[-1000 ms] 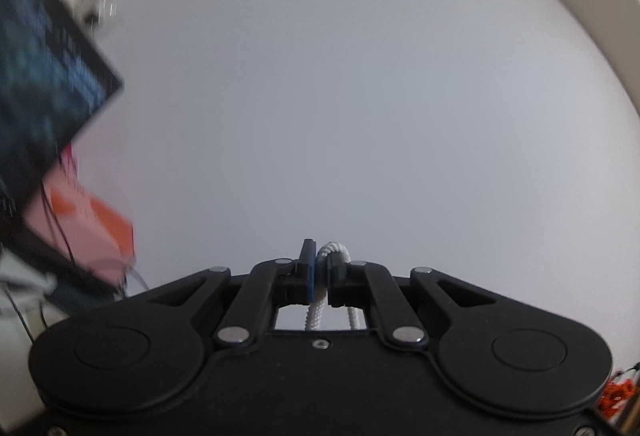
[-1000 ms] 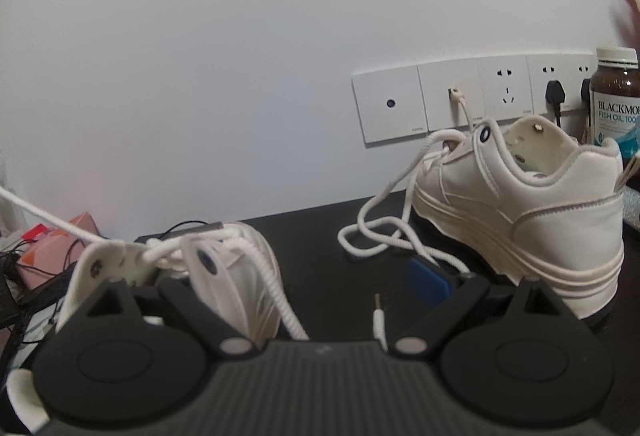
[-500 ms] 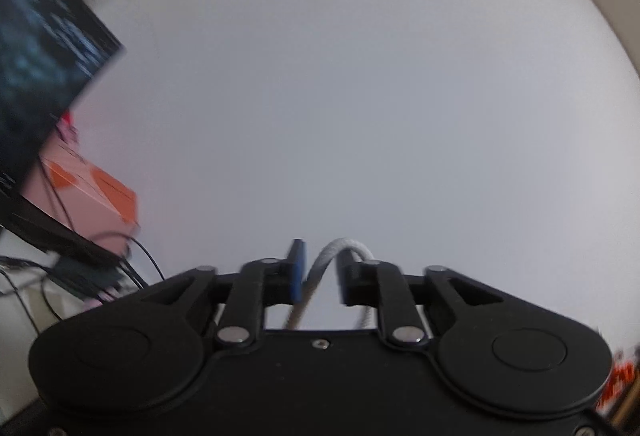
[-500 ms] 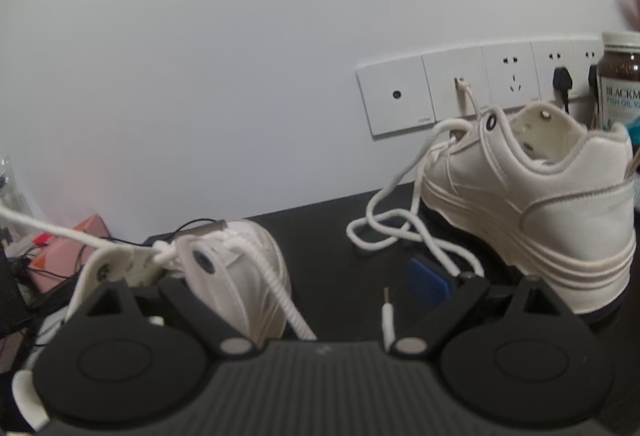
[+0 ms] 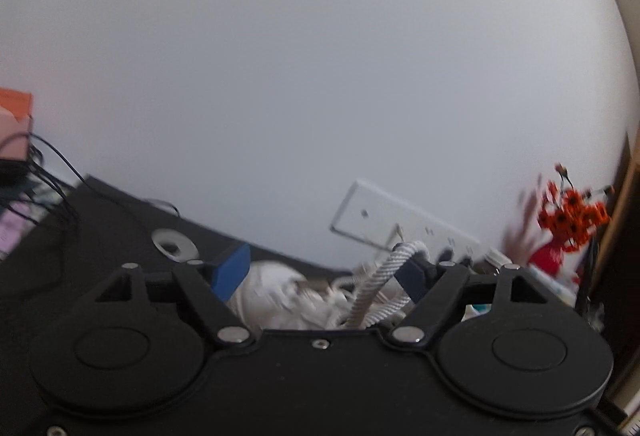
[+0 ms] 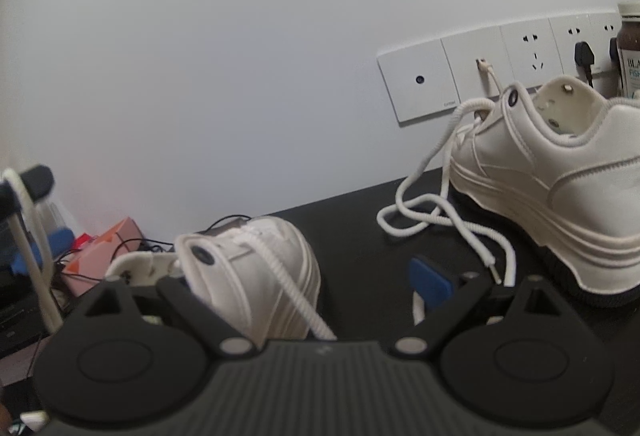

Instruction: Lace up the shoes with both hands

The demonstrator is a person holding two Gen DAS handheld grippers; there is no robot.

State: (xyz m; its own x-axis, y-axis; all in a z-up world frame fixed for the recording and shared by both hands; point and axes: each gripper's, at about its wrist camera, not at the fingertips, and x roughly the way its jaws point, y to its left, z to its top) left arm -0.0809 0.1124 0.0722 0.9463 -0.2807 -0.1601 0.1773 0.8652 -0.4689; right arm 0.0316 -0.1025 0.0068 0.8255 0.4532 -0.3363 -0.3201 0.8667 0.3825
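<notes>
Nearest the left gripper (image 5: 326,270), the jaws stand wide apart, and a white lace (image 5: 378,282) is draped loosely over the inner face of its right finger, unclamped. The near shoe (image 5: 276,296) sits just below it.

The right gripper (image 6: 304,284) is likewise spread open and holds nothing. It hovers over the near shoe (image 6: 256,264), whose other lace end (image 6: 296,296) trails down toward it.

The step in hand looks like a regrip between pulls: the next move probably calls for each gripper to close on its own lace end near an eyelet.

Farther back the second shoe (image 6: 560,188) stands on the black tabletop (image 6: 360,236) with its laces loose. Behind it, a brown bottle (image 6: 630,52) reads partly "BL…" and "FISH".
</notes>
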